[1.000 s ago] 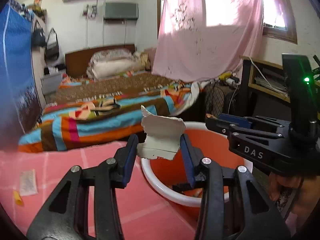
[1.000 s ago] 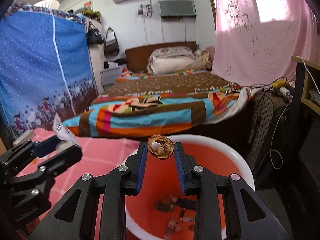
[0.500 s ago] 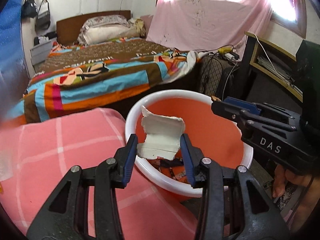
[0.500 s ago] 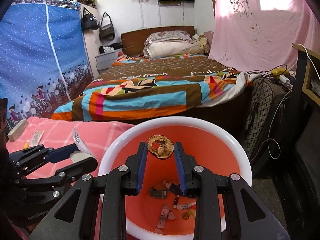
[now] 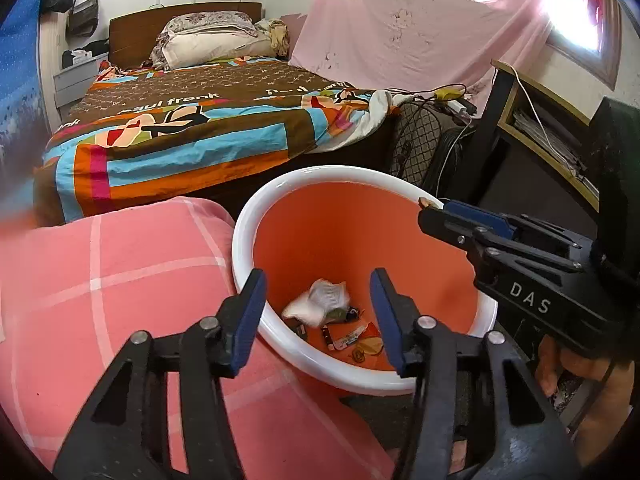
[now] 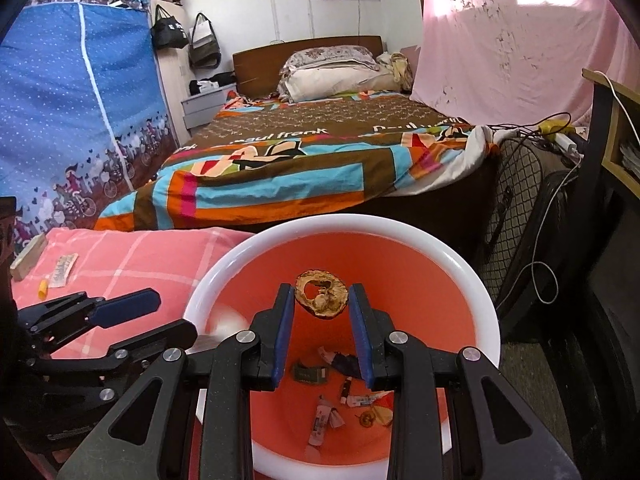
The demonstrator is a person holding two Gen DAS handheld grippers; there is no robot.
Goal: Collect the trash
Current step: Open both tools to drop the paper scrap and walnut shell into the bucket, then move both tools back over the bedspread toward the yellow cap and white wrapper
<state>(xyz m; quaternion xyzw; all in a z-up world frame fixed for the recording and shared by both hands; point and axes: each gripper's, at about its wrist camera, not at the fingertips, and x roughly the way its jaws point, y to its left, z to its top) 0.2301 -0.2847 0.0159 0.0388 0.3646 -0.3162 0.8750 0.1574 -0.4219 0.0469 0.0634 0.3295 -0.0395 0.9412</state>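
Note:
An orange bin with a white rim stands beside the pink checked table. My left gripper is open and empty over the bin's near rim. A crumpled white paper piece lies in the bin among several small wrappers. My right gripper is shut on a brown dried peel ring and holds it above the bin's opening. The right gripper also shows in the left wrist view, and the left gripper in the right wrist view.
The pink checked tablecloth holds a small wrapper, a yellow scrap and a wooden block at its left. A bed lies beyond, a fan and cables to the right, a desk behind.
My left gripper has opened and the white paper piece has dropped into the bin. Both grippers have moved further over the bin. The right gripper still holds the peel ring.

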